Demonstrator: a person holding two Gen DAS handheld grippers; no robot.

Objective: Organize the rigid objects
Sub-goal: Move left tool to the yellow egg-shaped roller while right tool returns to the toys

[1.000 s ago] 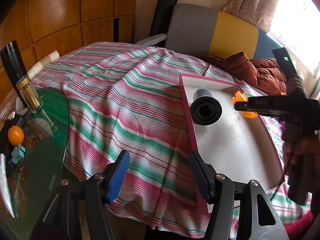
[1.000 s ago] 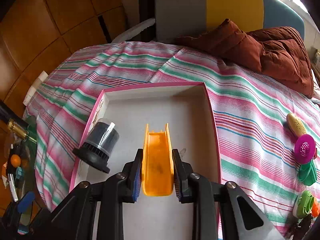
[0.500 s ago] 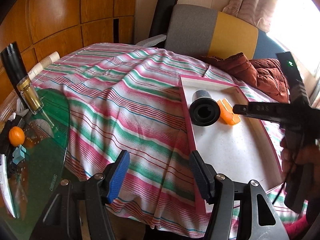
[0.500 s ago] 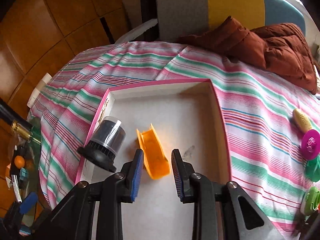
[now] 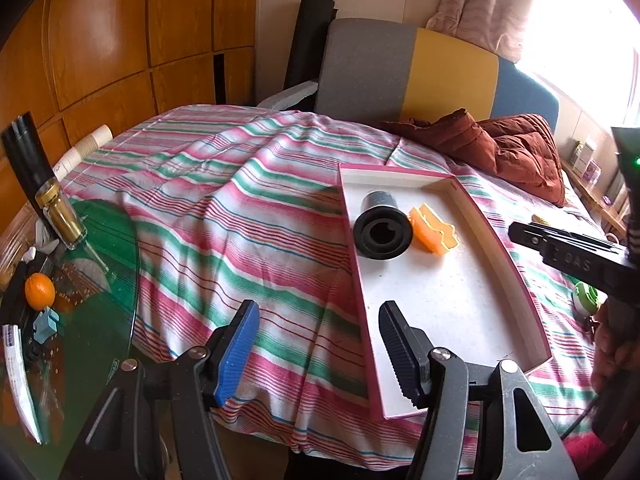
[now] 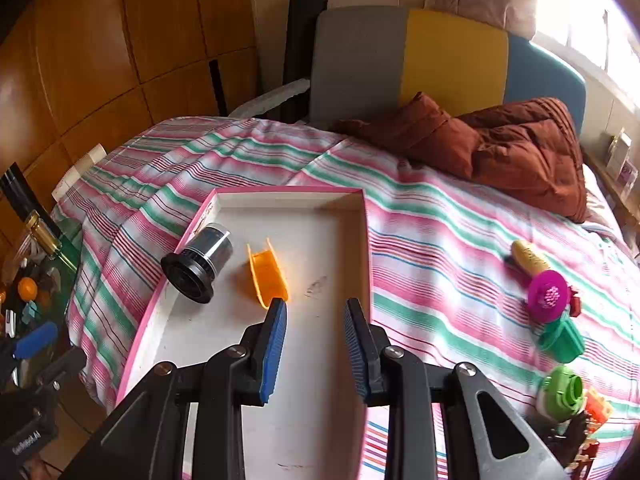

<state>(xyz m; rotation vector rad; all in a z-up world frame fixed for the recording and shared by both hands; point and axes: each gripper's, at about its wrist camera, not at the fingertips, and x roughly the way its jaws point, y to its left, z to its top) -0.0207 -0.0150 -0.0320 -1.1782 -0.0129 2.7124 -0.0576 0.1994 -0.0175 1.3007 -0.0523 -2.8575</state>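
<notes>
Step in hand: the orange plastic trough-shaped piece (image 6: 267, 276) lay loose on the floor of the shallow white tray with the pink rim (image 6: 366, 248), toward its far left corner, so this placing looked finished and a fresh pick seemed due.
Neighbour in tray: the black and grey cylindrical lens-like part (image 6: 199, 263) lay on its side just beside the orange piece, against the tray's left wall.
Right gripper (image 6: 316, 340): its blue-padded jaws stood a little apart with nothing between them, poised over the tray floor near the right wall, the left pad just short of the orange piece.
Left gripper (image 5: 318, 354): jaws stood apart and empty, straddling the tray's near left rim without pressing on it.
Left to sort: a yellow oblong toy (image 6: 530, 258), a magenta round disc (image 6: 549, 296), a teal plastic cup (image 6: 562, 340) and a green round cap (image 6: 564, 394) lay on the striped pink, green and white cloth (image 6: 440, 240), toward its right edge, well apart from the tray.
Next move, as judged: swing the right gripper across the right wall, spread the jaws wider and come down over one toy squarely; the disc and cup touched, so a careless grab might drag both.
</notes>
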